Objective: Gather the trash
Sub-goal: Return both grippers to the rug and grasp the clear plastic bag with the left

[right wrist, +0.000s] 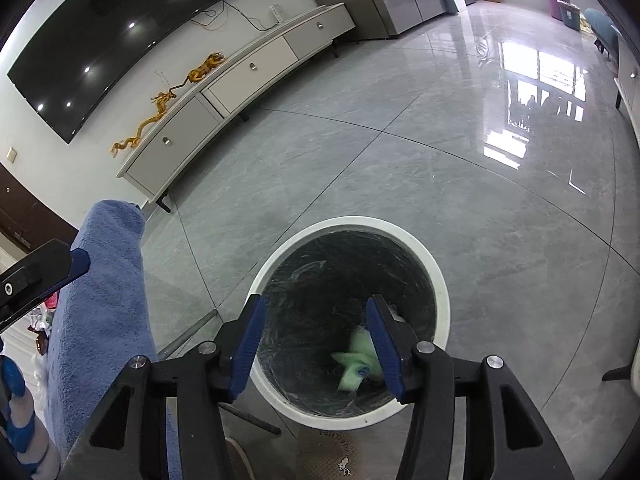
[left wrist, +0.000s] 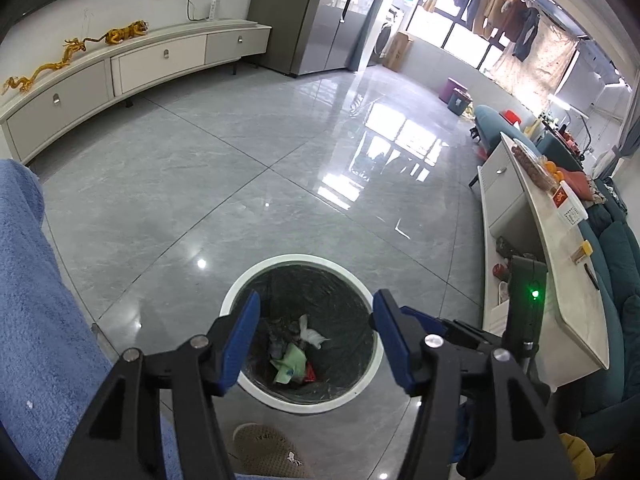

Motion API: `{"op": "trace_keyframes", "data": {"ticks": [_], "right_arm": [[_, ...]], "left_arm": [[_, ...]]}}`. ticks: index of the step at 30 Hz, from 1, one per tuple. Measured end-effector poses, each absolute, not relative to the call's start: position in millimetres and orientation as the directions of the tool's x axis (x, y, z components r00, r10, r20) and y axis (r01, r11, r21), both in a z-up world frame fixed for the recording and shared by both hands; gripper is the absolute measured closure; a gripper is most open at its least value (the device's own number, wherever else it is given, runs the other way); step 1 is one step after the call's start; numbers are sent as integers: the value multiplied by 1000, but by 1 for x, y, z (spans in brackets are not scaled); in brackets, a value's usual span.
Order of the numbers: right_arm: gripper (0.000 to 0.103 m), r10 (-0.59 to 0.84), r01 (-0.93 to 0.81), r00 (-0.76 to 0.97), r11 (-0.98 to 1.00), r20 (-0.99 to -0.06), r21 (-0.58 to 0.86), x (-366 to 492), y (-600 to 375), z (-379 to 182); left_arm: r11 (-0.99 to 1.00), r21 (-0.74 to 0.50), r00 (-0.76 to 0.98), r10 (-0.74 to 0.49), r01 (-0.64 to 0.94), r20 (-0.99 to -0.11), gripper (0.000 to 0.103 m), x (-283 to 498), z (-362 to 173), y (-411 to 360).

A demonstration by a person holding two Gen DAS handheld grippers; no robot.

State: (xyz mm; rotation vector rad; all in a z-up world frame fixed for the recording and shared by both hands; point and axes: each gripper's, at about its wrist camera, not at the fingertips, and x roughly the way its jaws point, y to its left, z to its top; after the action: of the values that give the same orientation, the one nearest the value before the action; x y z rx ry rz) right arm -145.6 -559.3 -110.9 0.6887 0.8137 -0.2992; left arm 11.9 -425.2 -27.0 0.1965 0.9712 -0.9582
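Grey glossy floor tiles all round, with a white-rimmed trash bin standing on them, lined with a dark bag. Inside at the bottom: a green wrapper, a crumpled white tissue and a scrap of red, all lying loose among darker bits. Left gripper poised above the bin mouth, blue-padded fingers spread wide on either side of the opening, nothing between them. Right gripper likewise over the bin, fingers wide apart and holding nothing; green wrapper seen partly behind the right-hand finger. Blue towel draped at the left edge of both views, just beside the bin. Beige slipper directly below the bin rim, near the camera. White TV cabinet along the far wall, carrying golden dragon figurines; dark television above it. White worktop at the right of the left view, with small items on it.
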Motion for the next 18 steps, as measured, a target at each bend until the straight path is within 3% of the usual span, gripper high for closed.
{"op": "trace_keyframes", "data": {"ticks": [18], "right_arm": [[53, -44, 443, 740, 783, -672, 437, -169, -530, -43]], "left_arm": [[652, -193, 356, -609, 733, -708, 46, -10, 31, -338]]}}
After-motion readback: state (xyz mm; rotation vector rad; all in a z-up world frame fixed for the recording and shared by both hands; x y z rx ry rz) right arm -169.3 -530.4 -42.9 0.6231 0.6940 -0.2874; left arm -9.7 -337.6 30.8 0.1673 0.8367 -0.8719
